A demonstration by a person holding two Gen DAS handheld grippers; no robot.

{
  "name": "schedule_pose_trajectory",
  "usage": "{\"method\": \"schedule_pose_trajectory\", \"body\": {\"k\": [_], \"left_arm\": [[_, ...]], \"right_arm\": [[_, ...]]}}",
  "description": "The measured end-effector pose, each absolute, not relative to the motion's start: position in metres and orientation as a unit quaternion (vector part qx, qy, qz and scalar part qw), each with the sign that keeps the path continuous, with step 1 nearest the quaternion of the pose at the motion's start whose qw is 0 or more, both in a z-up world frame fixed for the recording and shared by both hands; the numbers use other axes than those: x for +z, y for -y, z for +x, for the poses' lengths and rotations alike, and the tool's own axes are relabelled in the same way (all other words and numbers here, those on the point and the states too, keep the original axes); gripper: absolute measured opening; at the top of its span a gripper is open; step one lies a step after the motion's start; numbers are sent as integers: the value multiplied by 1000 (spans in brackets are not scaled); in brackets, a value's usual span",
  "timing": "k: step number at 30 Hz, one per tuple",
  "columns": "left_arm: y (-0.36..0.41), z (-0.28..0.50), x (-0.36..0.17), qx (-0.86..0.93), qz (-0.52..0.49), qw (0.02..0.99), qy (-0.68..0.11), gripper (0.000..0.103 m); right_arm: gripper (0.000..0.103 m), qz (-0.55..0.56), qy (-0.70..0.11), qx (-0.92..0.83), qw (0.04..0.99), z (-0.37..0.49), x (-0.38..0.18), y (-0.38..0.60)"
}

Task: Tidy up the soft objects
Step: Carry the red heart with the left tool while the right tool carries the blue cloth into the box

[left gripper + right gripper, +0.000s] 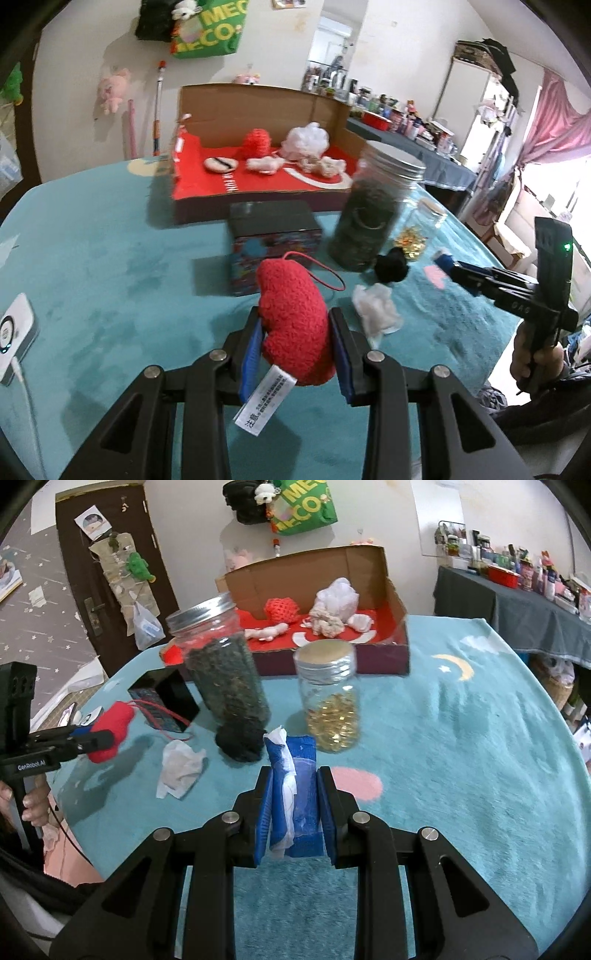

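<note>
My left gripper (295,325) is shut on a red plush toy (293,325) with a red loop cord and a white label, held above the teal table cover. It also shows in the right wrist view (110,734). My right gripper (295,794) is shut on a blue tissue pack (295,797) with white tissue sticking out. A cardboard box (258,184) with a red floor stands at the back. It holds a red knit ball (256,142), a white mesh puff (308,138) and several small pale soft items. A crumpled white tissue (376,308) and a black pompom (391,267) lie on the table.
A tall jar of dark contents (225,672) and a glass jar of gold capsules (330,698) stand mid-table. A dark patterned box (273,247) sits in front of the cardboard box. A white device with a cable (14,332) lies at the left edge.
</note>
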State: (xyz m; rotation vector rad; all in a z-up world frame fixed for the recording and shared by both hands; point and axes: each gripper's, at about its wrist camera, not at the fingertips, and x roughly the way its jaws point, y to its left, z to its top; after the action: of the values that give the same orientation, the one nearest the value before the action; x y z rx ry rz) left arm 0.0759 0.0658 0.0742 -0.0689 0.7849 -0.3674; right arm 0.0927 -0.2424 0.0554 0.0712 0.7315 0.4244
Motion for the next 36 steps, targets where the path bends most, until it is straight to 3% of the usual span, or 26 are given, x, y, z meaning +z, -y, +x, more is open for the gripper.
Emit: {"method": "schedule_pose_trajectory", "body": {"k": [36], "left_arm": [[-138,135,69,-113,-5,918,-381,37]], "right_arm": [[23,49,-395,147,906,135,50,307]]}}
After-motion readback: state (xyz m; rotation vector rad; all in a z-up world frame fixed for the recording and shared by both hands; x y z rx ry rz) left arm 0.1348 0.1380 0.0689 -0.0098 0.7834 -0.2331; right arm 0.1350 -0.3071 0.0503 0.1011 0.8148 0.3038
